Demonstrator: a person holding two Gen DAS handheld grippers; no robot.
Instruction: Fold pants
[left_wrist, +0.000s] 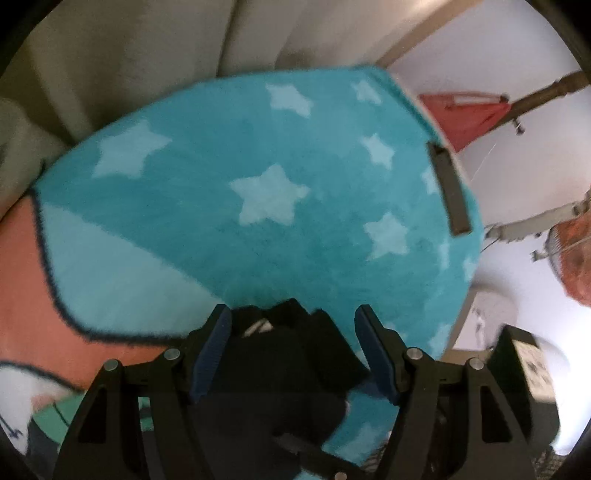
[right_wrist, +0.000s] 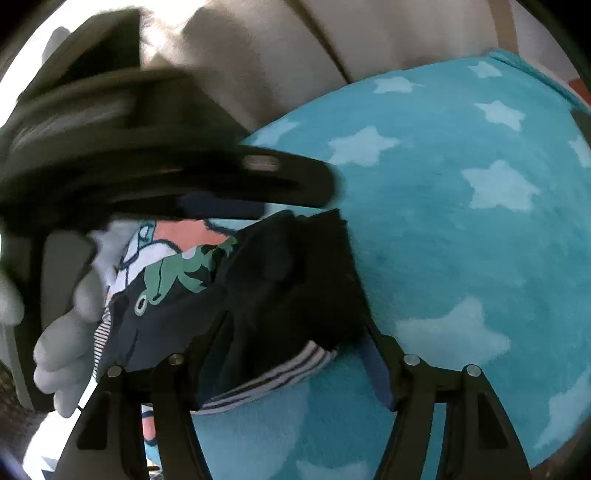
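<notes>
Dark pants lie bunched on the star rug, near its close edge. The left gripper stands spread, cloth between its fingers but not pinched. The right gripper is spread too, the striped waistband lying between its fingers.

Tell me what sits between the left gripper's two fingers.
In the left wrist view, dark pants fabric fills the gap of the left gripper, whose jaws stand apart, over the teal star rug.
</notes>
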